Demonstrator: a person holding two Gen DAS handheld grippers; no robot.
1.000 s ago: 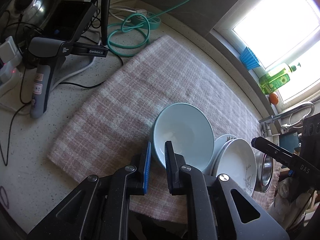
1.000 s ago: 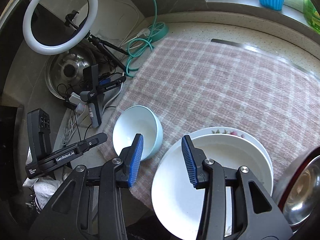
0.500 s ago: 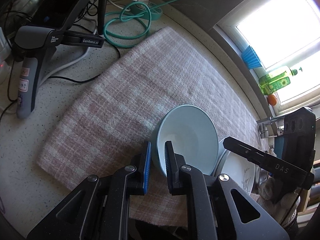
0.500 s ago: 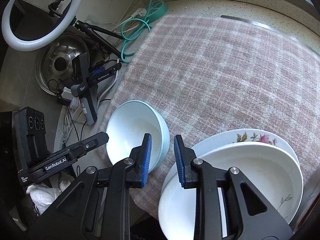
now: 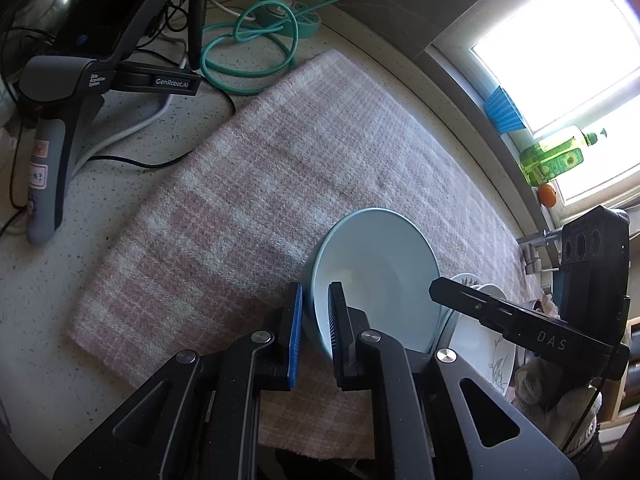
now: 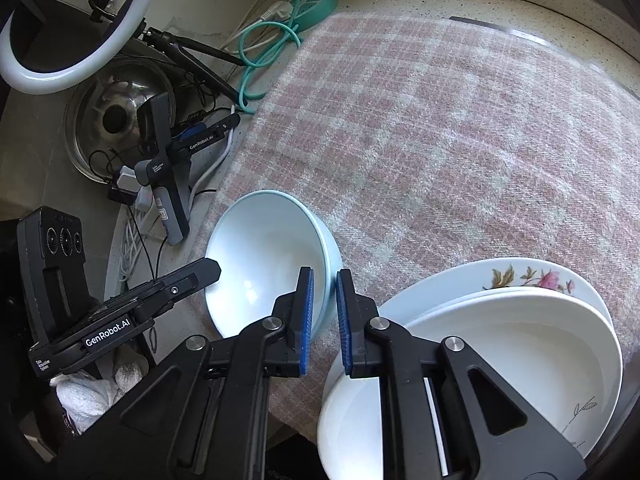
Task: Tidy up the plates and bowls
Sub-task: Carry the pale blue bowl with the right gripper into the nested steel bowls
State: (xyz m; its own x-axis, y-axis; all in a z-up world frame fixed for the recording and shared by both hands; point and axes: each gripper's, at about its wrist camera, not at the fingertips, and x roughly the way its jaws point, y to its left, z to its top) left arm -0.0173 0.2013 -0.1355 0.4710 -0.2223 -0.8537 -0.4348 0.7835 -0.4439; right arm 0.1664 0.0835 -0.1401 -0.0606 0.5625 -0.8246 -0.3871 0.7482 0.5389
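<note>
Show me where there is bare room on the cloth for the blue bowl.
The checked cloth is bare across its middle and far part, from the teal cable side to the counter edge under the window. The near edge is crowded: the blue bowl, both grippers on its rim, and the stacked plates.

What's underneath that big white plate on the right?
Under the white plate lies a flowered plate, only its far rim showing. Beneath both is the checked cloth. The flowered plate's middle is covered.

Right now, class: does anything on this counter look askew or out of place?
Yes. The light blue bowl sits tilted on the checked cloth, pinched at opposite rims by the left tool and right tool. The white plates overhang the cloth's near edge.
</note>
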